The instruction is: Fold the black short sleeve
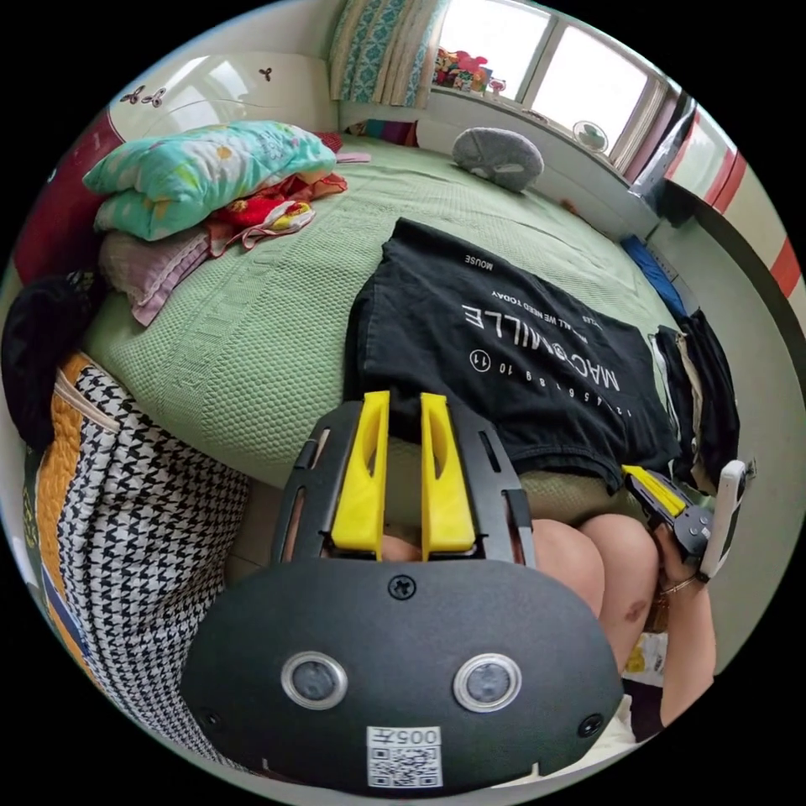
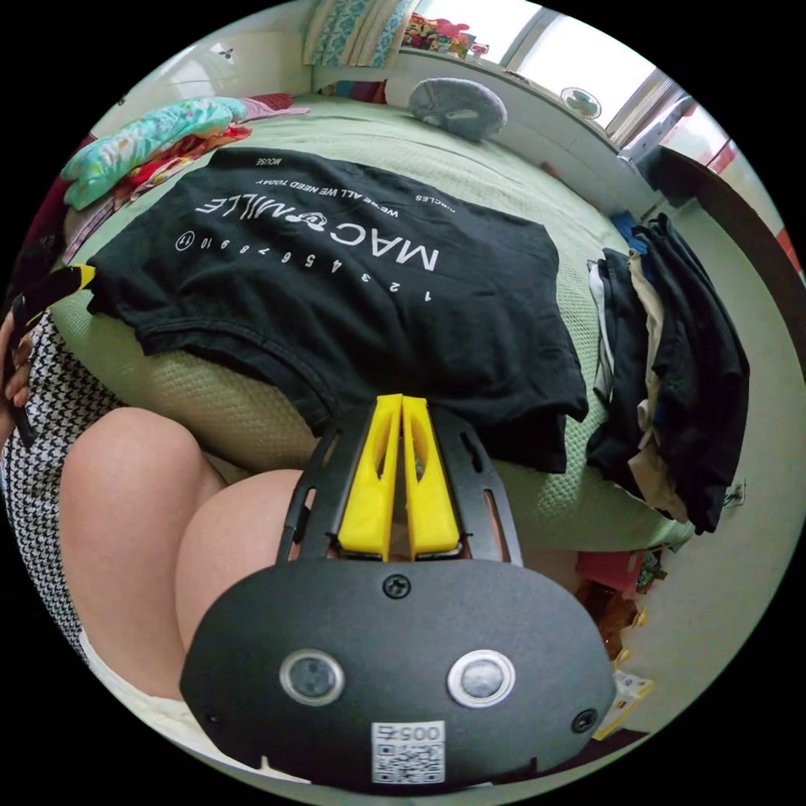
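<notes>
Left gripper view: black short sleeve (image 1: 512, 353) lying flat, folded, print up, reaching bed (image 1: 252, 353) near edge, hem hanging over; left gripper (image 1: 405, 403) hovering at that edge beside shirt, jaws narrowly parted, gripping nothing. Right gripper view: right gripper (image 2: 401, 405) sitting at shirt's near hem, jaws nearly touching, nothing between; dark clothes pile (image 2: 680, 369) lying at bed corner beside shirt

Black white-lettered shirt (image 2: 336, 311) on green bedspread (image 1: 252, 336); yellow jaws.
</notes>
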Demonstrator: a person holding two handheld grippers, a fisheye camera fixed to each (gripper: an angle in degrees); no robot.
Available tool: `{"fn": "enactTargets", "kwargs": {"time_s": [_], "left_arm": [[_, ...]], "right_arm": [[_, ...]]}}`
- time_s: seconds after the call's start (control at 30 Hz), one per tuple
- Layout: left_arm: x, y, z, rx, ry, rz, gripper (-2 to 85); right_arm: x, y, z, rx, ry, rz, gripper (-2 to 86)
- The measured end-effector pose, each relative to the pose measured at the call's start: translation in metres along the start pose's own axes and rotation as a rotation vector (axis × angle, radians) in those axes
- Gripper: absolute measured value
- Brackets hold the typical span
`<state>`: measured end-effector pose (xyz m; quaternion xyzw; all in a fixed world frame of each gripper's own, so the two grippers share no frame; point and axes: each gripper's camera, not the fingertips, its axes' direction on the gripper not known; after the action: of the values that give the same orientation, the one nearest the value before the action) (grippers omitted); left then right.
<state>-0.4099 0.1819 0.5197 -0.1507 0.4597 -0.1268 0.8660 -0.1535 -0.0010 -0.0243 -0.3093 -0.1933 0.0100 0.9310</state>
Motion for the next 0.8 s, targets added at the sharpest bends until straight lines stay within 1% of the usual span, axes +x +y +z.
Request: {"fn": "enactTargets", "kwargs": {"time_s": [0.2,0.27,0.33,0.47,0.57,0.63,0.7,0.8], "left_arm": [[-0.035,0.018,-0.027,0.091,0.052,-0.042,3.7],[-0.049,0.023,-0.024,0.069,0.022,-0.053,3.7],[-0.066,0.027,-0.01,0.005,-0.024,-0.072,4.0],[-0.073,0.03,-0.006,-0.006,-0.014,-0.055,4.6],[-0.068,0.03,-0.016,0.03,-0.067,-0.01,5.4],[-0.063,0.029,-0.019,0.041,-0.168,0.041,6.7],[-0.062,0.028,-0.019,0.037,-0.222,0.058,8.2],[-0.068,0.026,-0.019,0.042,-0.202,0.062,11.1]], "right_arm": [[-0.014,-0.003,-0.003,0.0,0.014,-0.003,-0.9],[-0.017,-0.004,-0.004,-0.001,0.01,-0.002,-0.9],[-0.022,-0.005,-0.005,-0.001,0.011,-0.002,-0.9],[-0.029,-0.005,-0.007,-0.001,0.022,-0.002,-0.9],[-0.036,-0.006,-0.008,-0.002,0.036,-0.005,-0.9],[-0.041,-0.007,-0.009,-0.004,0.049,-0.013,-0.9],[-0.044,-0.007,-0.01,-0.004,0.054,-0.018,-0.9],[-0.048,-0.007,-0.011,-0.003,0.055,-0.021,-0.9]]}}
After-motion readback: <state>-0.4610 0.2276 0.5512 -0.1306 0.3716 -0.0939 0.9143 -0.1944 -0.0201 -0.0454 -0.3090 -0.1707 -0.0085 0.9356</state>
